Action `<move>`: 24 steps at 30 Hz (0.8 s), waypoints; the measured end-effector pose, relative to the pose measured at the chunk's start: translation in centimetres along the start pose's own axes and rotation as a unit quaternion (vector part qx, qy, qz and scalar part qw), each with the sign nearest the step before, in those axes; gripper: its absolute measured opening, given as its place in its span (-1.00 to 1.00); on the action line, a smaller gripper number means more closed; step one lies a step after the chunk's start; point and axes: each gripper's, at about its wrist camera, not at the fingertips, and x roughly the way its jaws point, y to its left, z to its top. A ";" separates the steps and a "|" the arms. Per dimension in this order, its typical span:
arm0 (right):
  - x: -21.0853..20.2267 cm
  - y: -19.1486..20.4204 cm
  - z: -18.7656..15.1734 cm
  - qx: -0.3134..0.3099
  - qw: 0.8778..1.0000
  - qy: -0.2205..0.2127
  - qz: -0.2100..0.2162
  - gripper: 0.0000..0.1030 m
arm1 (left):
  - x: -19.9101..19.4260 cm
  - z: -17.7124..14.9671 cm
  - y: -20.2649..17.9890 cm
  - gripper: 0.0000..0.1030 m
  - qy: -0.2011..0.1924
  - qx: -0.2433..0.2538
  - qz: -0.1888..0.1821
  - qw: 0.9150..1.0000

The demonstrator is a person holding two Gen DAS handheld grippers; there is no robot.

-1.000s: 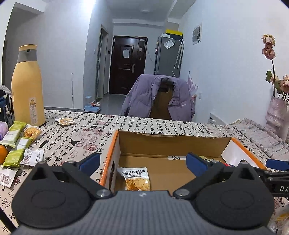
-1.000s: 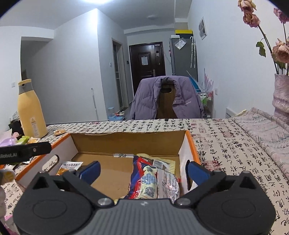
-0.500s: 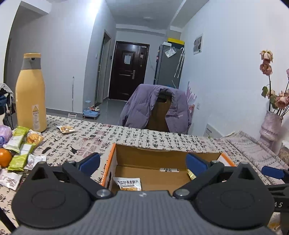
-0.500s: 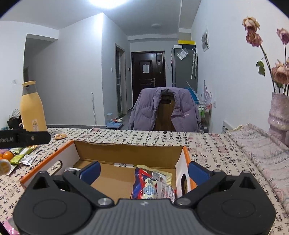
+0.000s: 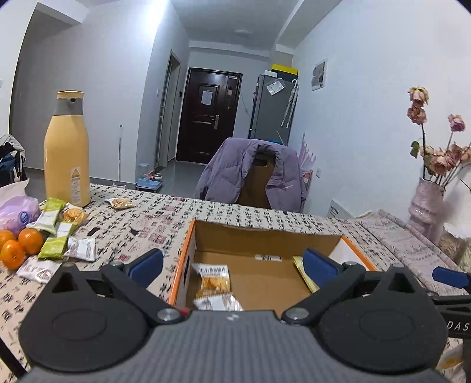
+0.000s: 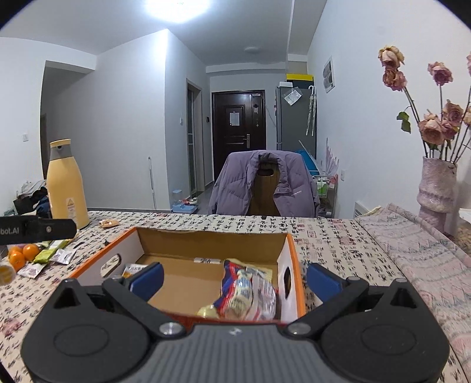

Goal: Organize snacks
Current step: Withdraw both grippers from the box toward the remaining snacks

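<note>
My room is evenly bright under a ceiling light (image 6: 176, 7) that blows out to white glare overhead. Below it, walls bow outward and the corners go black from my fisheye lenses. Shadows are soft. The snack packet (image 5: 213, 284) beneath that glare, in my left view, is smeared with blur.

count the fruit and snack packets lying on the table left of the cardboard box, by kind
oranges: 3
green packets: 2
white packets: 2
clear packets of orange snacks: 2
total: 9
</note>
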 end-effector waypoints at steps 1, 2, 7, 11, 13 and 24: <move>-0.6 0.1 -0.4 0.003 1.000 0.002 0.001 1.00 | -0.5 -0.4 0.0 1.00 0.003 0.000 0.000 1.000; -1.1 0.2 -0.8 0.005 1.000 0.004 0.003 1.00 | -1.0 -0.8 0.0 1.00 0.007 0.001 -0.001 1.000; -3.7 0.8 -3.1 0.008 1.000 0.011 0.004 1.00 | -3.5 -2.9 0.4 1.00 0.012 0.003 -0.002 1.000; -5.5 1.0 -5.0 0.015 1.000 0.022 0.007 1.00 | -5.3 -4.5 0.8 1.00 0.018 -0.002 -0.001 1.000; -6.4 1.1 -6.0 0.020 1.000 0.023 0.004 1.00 | -6.2 -5.5 0.9 1.00 0.015 -0.002 0.002 1.000; -9.9 2.5 -9.7 0.022 0.999 0.036 0.002 1.00 | -9.7 -10.5 1.6 1.00 0.031 0.004 0.000 1.000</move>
